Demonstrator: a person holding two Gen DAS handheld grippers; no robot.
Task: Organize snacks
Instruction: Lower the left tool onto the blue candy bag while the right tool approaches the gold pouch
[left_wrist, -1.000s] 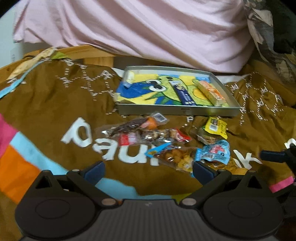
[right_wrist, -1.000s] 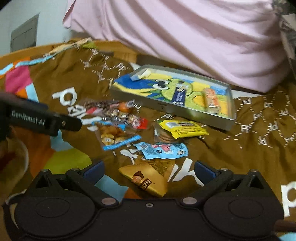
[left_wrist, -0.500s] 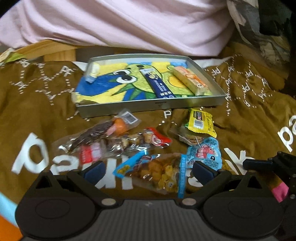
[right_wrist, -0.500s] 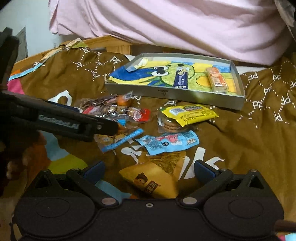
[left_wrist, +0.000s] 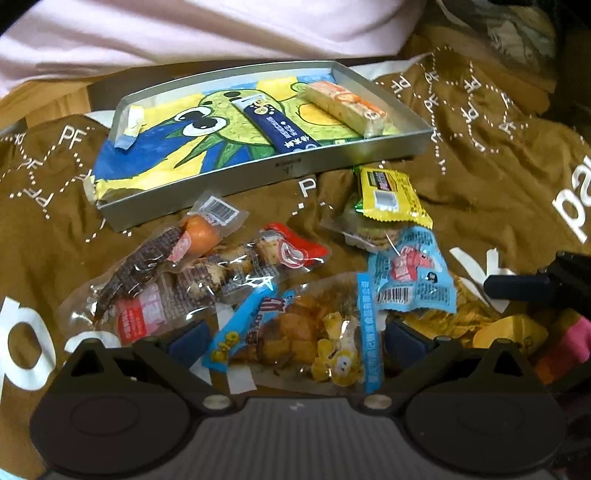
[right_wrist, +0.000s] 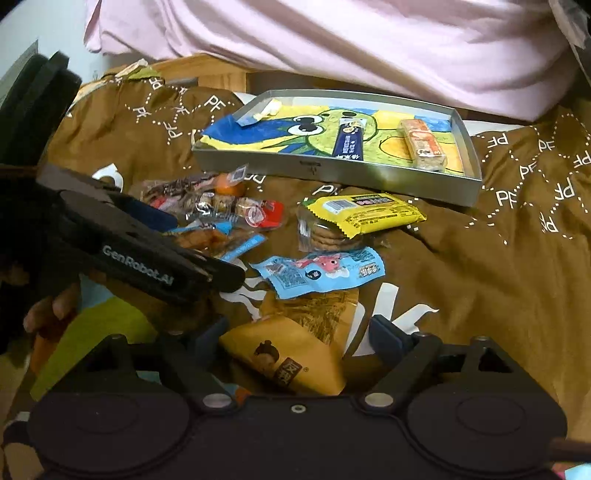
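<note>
A metal tray (left_wrist: 288, 168) (right_wrist: 332, 173) with a cartoon lining holds a dark blue stick (left_wrist: 277, 125), a cream-orange bar (left_wrist: 347, 105) and a small pale packet (left_wrist: 129, 125). Loose snacks lie in front of it on the blanket. My left gripper (left_wrist: 295, 338) is open, with a clear blue-edged packet of orange pieces (left_wrist: 295, 339) lying between its fingers. My right gripper (right_wrist: 297, 332) straddles a golden packet (right_wrist: 284, 354); its jaws are closing and the right pad is still apart from the packet. A yellow packet (right_wrist: 365, 214) and a light blue packet (right_wrist: 321, 271) lie beyond it.
Clear packets with red labels (left_wrist: 184, 273) lie left of the pile, and a clear pack of biscuits (right_wrist: 328, 236) sits under the yellow packet. The brown lettered blanket (right_wrist: 498, 277) is rumpled. Pink cloth (right_wrist: 332, 44) hangs behind the tray. A hand (right_wrist: 51, 310) holds the left gripper.
My left gripper has come forward and down over the pile, and the blue-edged packet now sits between its fingers. The right gripper's fingers have drawn closer around the golden packet.
</note>
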